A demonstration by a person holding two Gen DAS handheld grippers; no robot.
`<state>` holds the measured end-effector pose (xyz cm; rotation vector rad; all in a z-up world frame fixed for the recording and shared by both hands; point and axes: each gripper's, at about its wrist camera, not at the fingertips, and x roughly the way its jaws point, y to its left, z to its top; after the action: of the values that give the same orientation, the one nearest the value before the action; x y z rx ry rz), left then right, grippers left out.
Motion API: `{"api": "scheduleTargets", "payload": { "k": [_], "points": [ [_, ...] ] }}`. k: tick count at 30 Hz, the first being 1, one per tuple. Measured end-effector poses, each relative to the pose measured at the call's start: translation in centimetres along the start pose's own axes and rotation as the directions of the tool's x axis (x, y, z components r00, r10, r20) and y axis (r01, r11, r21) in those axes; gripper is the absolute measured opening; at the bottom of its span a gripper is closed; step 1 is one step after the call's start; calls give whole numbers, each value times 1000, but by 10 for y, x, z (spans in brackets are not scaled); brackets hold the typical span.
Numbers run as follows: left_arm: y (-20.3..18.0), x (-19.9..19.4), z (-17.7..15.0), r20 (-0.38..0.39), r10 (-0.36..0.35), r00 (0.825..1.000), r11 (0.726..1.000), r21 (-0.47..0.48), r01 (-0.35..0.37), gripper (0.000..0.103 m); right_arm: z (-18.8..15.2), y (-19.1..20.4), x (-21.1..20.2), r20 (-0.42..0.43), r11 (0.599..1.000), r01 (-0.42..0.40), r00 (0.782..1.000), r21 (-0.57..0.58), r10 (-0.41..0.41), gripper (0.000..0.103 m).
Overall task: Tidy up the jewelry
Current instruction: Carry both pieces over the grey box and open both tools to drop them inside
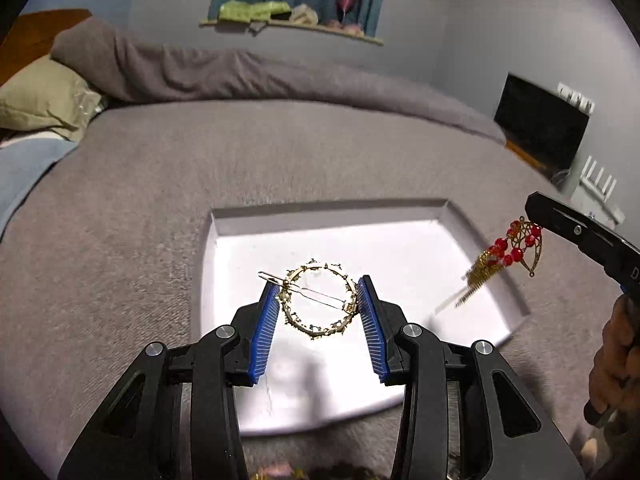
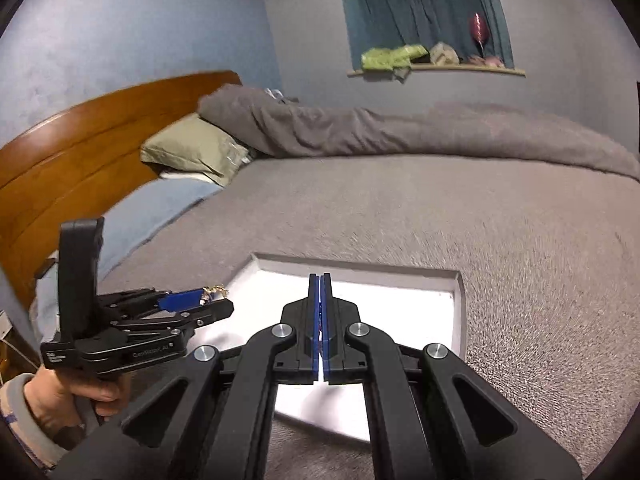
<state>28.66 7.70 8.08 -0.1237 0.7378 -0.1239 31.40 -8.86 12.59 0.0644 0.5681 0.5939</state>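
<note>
Left tool (image 1: 318,300) clamped on a round gold hair clip (image 1: 318,300) above the white tray (image 1: 328,210) on the grey bed (image 1: 160,184), right tool (image 2: 320,280) pressed together on a red-beaded gold earring (image 1: 508,256) over the tray's right edge

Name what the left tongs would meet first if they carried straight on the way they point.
Probably the white tray's floor: the left tongs, holding the gold ring clip, angle down over it. Depth is unclear.

a home bedroom; a bed under a grey blanket (image 2: 400,208) fills the room, with a wooden headboard (image 2: 80,152), an olive pillow (image 2: 192,152), and a curtained window (image 2: 420,12) in blue walls
</note>
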Motion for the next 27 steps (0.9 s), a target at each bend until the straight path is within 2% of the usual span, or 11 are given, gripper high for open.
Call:
{"api": "scheduleTargets", "payload": {
  "k": [5, 10, 15, 16, 17, 20, 22, 27],
  "points": [
    [8, 31, -5, -70, -3, 998, 1000, -22, 2, 42, -23, -17, 41, -105, 999, 50, 993, 13, -48, 1],
    [6, 50, -8, -123, 19, 992, 1000, 2, -19, 42, -43, -27, 63, -177, 997, 73, 982, 17, -69, 1],
    [2, 52, -9, -120, 46, 992, 999, 28, -43, 67, -49, -27, 67, -204, 996, 89, 975, -4, -88, 1],
    [-1, 49, -10, -114, 50, 992, 998, 31, -47, 76, -49, -26, 66, -206, 996, 91, 974, -8, -91, 1],
    [-2, 47, -10, -108, 51, 993, 998, 31, -48, 81, -49, -25, 64, -206, 995, 94, 974, -18, -95, 1],
    [0, 33, -12, -83, 42, 996, 999, 16, -41, 84, -50, -25, 56, -193, 996, 91, 977, -22, -93, 9],
    [1, 20, -14, -54, 41, 998, 999, 9, -41, 88, -52, -25, 45, -174, 996, 85, 981, -18, -86, 21],
    [-9, -10, -28, 1, 39, 999, 999, 32, -39, 90, -63, -20, 15, -117, 998, 66, 991, -15, -67, 32]
  ]
}}
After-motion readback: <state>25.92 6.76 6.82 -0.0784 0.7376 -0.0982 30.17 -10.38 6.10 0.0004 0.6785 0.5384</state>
